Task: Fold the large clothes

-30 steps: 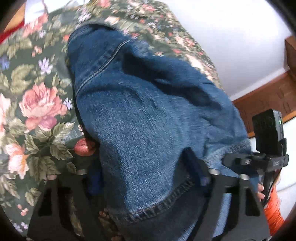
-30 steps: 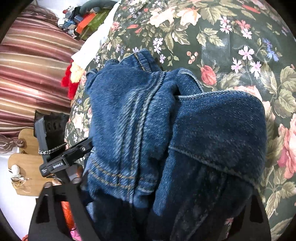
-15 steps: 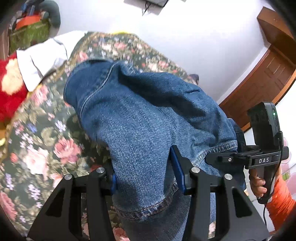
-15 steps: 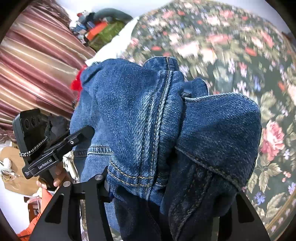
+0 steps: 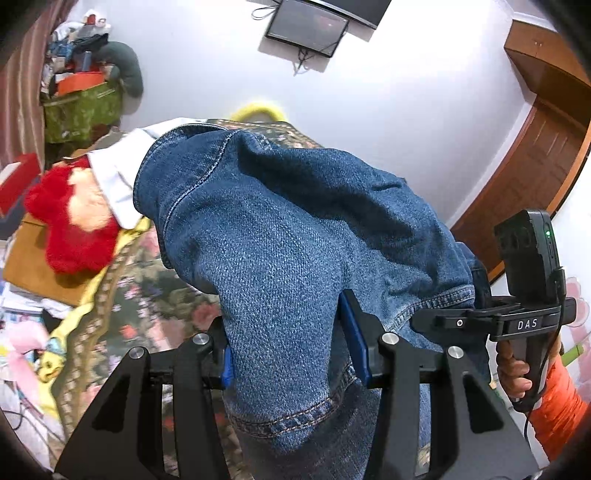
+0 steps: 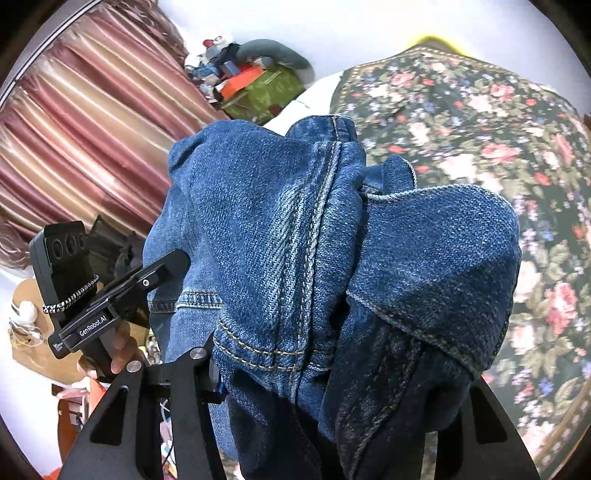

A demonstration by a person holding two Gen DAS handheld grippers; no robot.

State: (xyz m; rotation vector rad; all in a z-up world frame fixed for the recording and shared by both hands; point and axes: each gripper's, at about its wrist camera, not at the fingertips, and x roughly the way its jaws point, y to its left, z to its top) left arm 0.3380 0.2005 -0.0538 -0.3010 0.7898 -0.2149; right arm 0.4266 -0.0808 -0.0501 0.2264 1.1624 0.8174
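Gripping a bunched fold of the blue denim jeans (image 5: 295,236), the left gripper (image 5: 291,347) has its blue-padded fingers (image 5: 352,334) pressed against either side of the cloth, hem stitching hanging below them. Jeans are lifted clear of the dark floral bedspread (image 5: 147,295), which lies below and left in the left wrist view. Right gripper (image 6: 332,387) is likewise closed on the jeans (image 6: 280,236): thick seams and a doubled waistband-like edge fill the span between its black fingers (image 6: 207,373); right-hand finger is hidden under denim. Each tool shows in the other's view: right gripper (image 5: 517,325), labelled DAS, sits just beside the denim at right, held by a hand (image 5: 517,376) with an orange sleeve; left gripper (image 6: 110,295) sits at left edge of the cloth.

Surroundings: red plush toy (image 5: 70,218) and white cloth (image 5: 114,173) beyond the bedspread (image 6: 480,129); striped maroon curtain (image 6: 92,140); cluttered green box (image 5: 81,110); wall-mounted dark screen (image 5: 310,29); brown wooden door (image 5: 528,158).
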